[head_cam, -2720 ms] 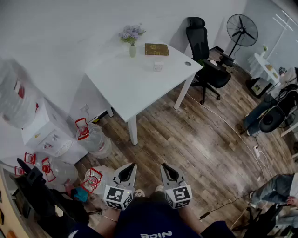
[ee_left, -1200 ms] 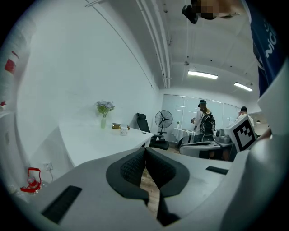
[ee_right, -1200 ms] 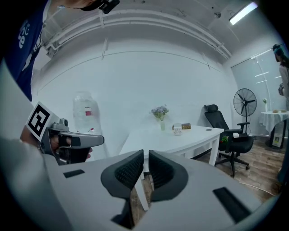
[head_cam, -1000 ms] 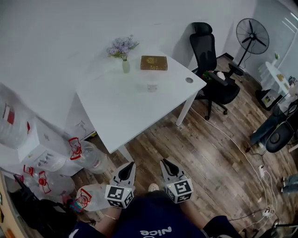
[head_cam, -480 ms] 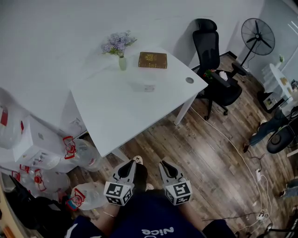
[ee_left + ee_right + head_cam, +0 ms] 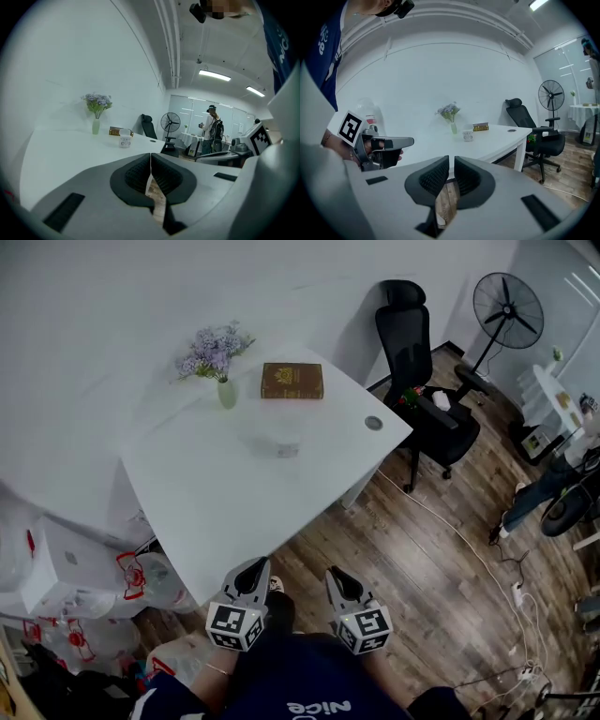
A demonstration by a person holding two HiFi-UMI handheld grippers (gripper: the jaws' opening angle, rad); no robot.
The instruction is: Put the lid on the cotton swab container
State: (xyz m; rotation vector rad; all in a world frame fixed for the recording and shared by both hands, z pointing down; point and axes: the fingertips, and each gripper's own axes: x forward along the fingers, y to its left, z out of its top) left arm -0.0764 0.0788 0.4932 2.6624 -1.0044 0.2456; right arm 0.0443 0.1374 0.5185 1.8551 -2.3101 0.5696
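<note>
a brown book (image 6: pixel 292 381) lies near a flower vase (image 6: pixel 226 390) (office chair (image 6: pixel 412 334) nearby).

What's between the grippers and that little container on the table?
Only bare table separates the container from the left gripper and right gripper, head view shows.

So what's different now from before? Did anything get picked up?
The person has walked closer to the white table, carrying the left gripper and right gripper toward it. Nothing was picked up or let go: both pairs of fingers stay shut and empty. The cotton swab container, flower vase and brown book sit where they were.
</note>
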